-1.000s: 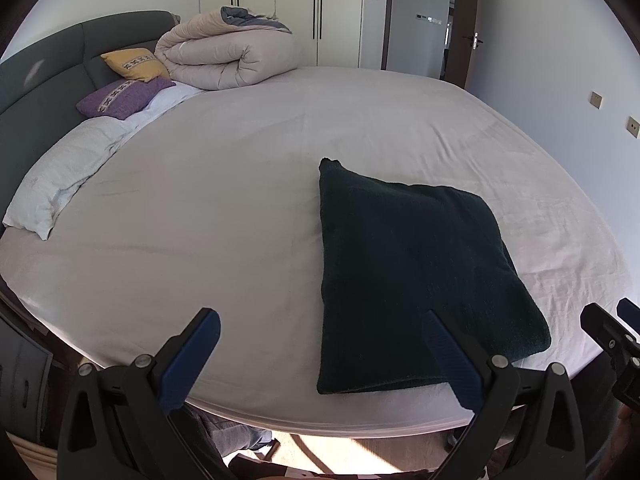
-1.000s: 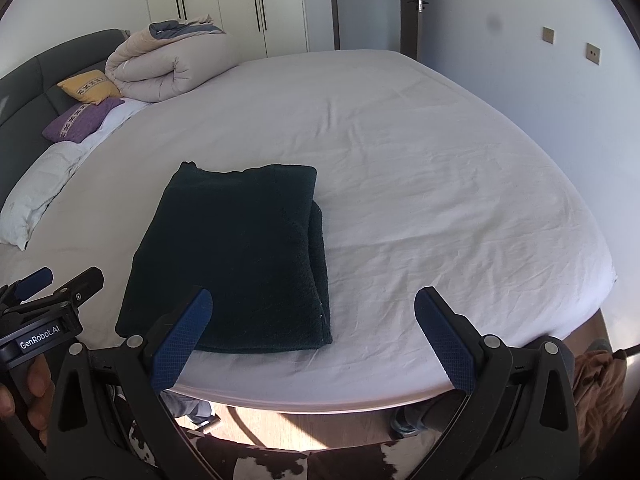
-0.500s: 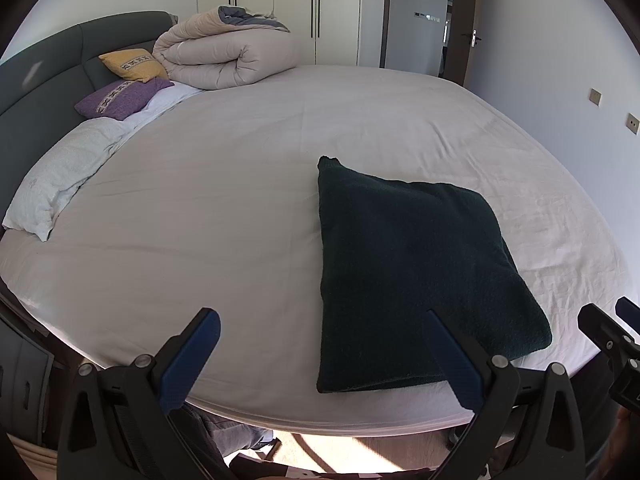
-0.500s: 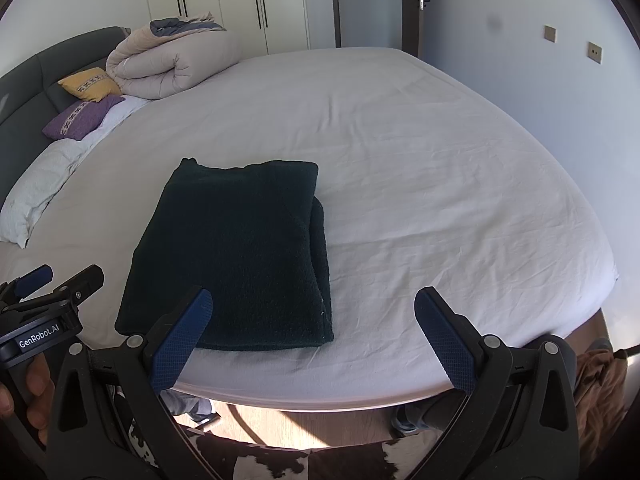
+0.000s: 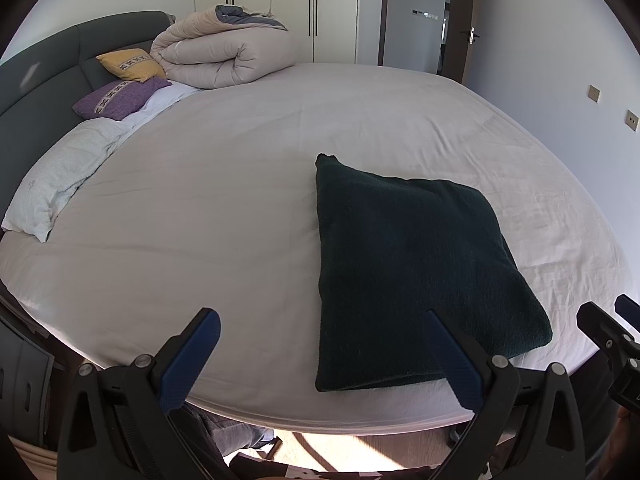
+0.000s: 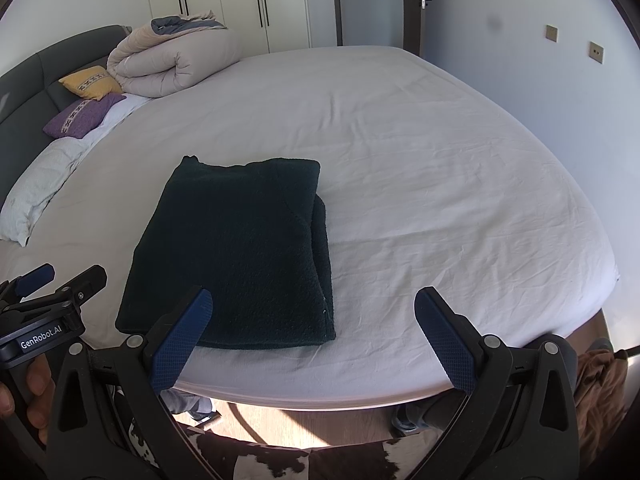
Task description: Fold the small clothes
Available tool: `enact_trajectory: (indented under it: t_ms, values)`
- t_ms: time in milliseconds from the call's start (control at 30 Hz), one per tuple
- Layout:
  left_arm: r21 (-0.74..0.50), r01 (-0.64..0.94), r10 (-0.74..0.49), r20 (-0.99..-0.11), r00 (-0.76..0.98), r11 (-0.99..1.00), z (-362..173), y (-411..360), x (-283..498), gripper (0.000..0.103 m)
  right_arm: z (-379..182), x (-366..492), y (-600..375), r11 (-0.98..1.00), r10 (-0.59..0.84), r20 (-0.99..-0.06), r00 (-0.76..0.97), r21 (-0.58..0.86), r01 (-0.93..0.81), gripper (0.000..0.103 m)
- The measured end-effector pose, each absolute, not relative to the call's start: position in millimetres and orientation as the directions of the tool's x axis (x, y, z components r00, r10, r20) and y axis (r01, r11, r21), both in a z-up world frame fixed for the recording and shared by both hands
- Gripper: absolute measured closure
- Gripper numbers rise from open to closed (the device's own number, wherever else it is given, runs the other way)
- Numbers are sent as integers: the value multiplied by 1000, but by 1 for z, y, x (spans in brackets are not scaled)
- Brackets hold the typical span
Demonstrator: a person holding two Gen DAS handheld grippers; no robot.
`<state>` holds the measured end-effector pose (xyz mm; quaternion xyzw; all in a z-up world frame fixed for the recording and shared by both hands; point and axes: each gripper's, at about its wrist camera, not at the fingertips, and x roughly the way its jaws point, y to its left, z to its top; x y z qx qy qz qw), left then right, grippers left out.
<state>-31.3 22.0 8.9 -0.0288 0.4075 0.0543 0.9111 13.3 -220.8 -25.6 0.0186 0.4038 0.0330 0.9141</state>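
Note:
A dark green fleece garment (image 5: 416, 264) lies folded into a neat rectangle near the front edge of the bed (image 5: 224, 208); in the right wrist view the garment (image 6: 240, 252) shows a second layer peeking out along its right side. My left gripper (image 5: 322, 338) hovers open in front of the bed edge, left of the garment's near corner, holding nothing. My right gripper (image 6: 314, 320) is open too, above the garment's near right corner, not touching it. Each gripper shows at the side of the other's view.
A rolled beige duvet (image 5: 224, 56), a yellow cushion (image 5: 130, 65), a purple cushion (image 5: 120, 98) and a white pillow (image 5: 60, 184) lie by the dark headboard. Wardrobes and a door stand behind. Wooden floor and a cowhide rug (image 6: 304, 460) lie below the bed edge.
Both views have drifted only slightly; the garment stays folded in the same place and both grippers stay open.

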Motion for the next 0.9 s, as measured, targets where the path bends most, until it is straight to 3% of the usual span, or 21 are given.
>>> enact_trajectory:
  t_ms: [900]
  values:
    - [2,-125,84,-754,652,992,4,25,-31,0,-26,13,-220,997,79,-740,668,63,-48,0]
